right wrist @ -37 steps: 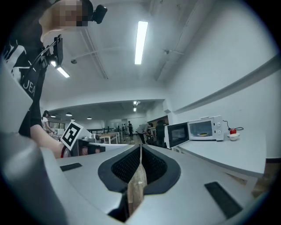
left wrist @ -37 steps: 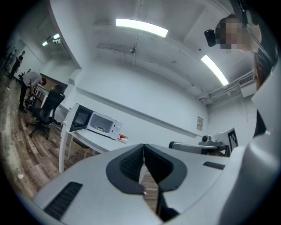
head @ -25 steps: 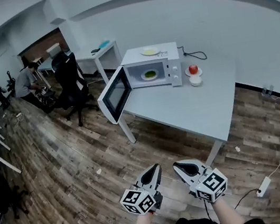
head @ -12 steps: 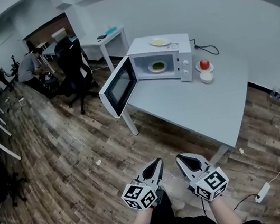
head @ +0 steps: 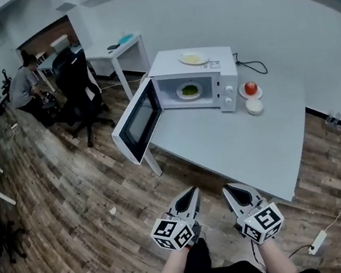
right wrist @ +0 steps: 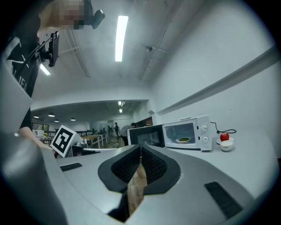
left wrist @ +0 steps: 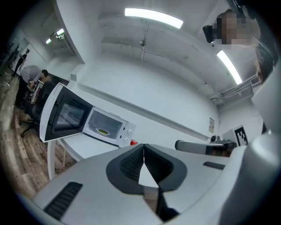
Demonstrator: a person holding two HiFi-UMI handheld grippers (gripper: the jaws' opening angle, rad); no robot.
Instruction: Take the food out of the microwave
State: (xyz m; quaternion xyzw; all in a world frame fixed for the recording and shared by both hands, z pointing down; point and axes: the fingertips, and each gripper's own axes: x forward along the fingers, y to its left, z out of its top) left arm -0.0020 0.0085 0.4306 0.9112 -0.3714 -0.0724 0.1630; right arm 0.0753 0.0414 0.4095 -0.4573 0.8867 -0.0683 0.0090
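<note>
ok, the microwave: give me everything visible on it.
The microwave is a white box standing upright at the far corner of the pale table. Its dark-windowed door hangs wide open to the left, past the table edge. Two knobs sit on the right panel. Inside rests a plate of green food; another plate lies on top.

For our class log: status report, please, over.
Left claw, right claw shut, empty, short of table. Plate of food inside microwave, door open. Nothing blocking the opening.

Red apple (head: 251,87), white bowl (head: 254,106) — black chair (head: 77,83)
</note>
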